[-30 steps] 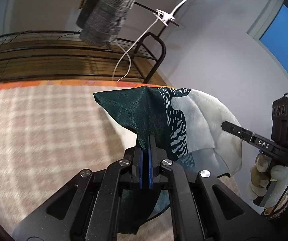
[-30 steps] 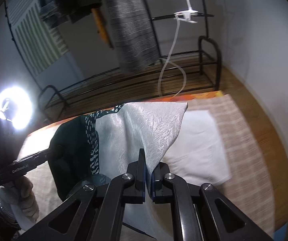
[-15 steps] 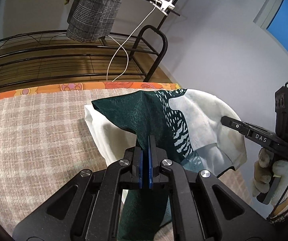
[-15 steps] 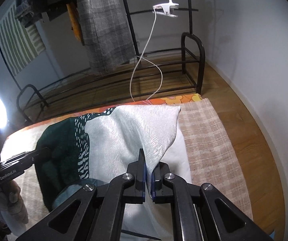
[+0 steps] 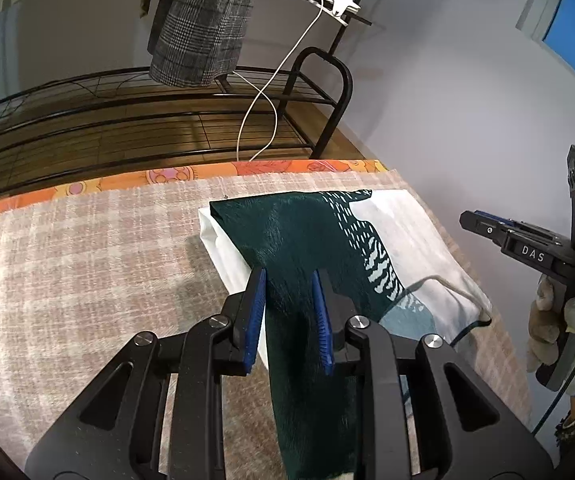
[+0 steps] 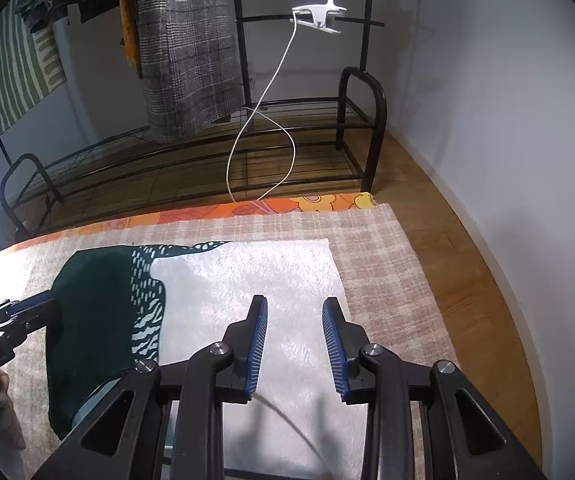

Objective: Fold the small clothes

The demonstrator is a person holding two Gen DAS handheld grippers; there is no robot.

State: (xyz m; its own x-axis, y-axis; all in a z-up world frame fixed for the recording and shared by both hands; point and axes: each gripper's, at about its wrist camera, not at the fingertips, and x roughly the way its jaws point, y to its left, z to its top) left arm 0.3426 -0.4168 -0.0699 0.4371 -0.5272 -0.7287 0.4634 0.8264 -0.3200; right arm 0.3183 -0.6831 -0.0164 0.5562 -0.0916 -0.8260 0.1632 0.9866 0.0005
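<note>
Both jaws stand apart. The left gripper (image 5: pixel 290 280) straddles the green-and-white garment (image 5: pixel 307 240); the right gripper (image 6: pixel 295 312) hovers over its white half, gripping nothing.

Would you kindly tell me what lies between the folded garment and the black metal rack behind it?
In the right wrist view, plaid blanket, then an orange patterned strip.

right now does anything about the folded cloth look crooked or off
Slightly. The garment lies folded on the checked blanket, but its dark green top layer sits askew: a white strip of the lower layer shows along its left edge, so the edges are not aligned. Both the left tool and right tool are open.
</note>
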